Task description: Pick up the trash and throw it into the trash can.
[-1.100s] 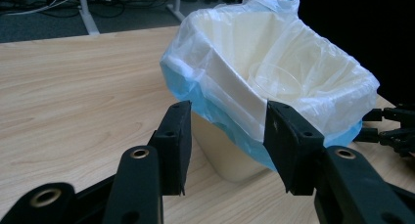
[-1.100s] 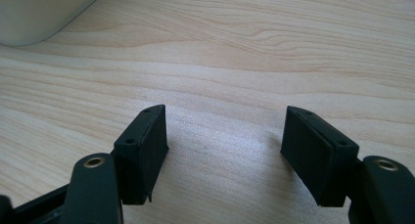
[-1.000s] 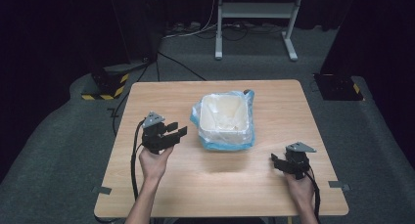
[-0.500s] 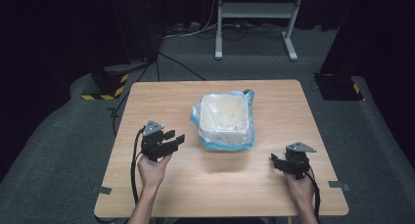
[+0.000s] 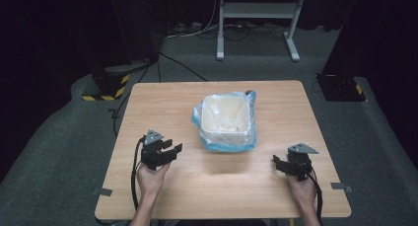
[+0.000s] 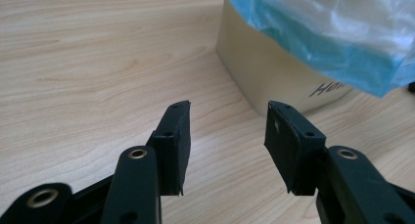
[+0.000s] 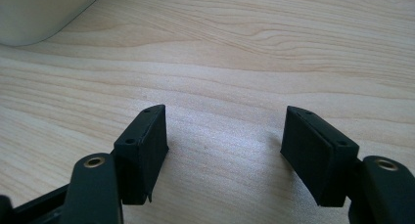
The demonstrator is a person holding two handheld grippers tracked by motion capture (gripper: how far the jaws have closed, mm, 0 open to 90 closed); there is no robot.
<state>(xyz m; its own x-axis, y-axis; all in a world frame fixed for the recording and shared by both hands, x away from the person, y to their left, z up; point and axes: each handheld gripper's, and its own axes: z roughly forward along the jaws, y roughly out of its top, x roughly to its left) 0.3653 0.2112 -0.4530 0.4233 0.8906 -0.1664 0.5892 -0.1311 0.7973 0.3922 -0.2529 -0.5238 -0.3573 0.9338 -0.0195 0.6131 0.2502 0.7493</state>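
A cream bin (image 5: pixel 227 118) lined with a blue plastic bag (image 5: pixel 213 143) stands at the middle of the wooden table (image 5: pixel 276 112). My left gripper (image 5: pixel 172 147) is low over the table to the bin's near left, pointing toward it, jaws open and empty. In the left gripper view, the left gripper (image 6: pixel 229 106) has bare wood between its fingers, and the bin (image 6: pixel 264 72) with its bag overhang (image 6: pixel 333 48) lies ahead on the right. My right gripper (image 5: pixel 276 163) rests near the table's front right, open and empty. In the right gripper view, the right gripper (image 7: pixel 225 109) frames bare wood, with the bin's corner (image 7: pixel 39 13) at the top left.
The table's front edge (image 5: pixel 222 217) runs just behind both hands. On the floor beyond the table stand a white frame (image 5: pixel 256 11), loose cables (image 5: pixel 182 68) and a black-and-yellow striped block (image 5: pixel 106 90). A dark box (image 5: pixel 340 85) sits on the floor at the right.
The left hand has lowered its gripper and drawn it back toward the table's front edge. The right gripper and the bin have stayed put.
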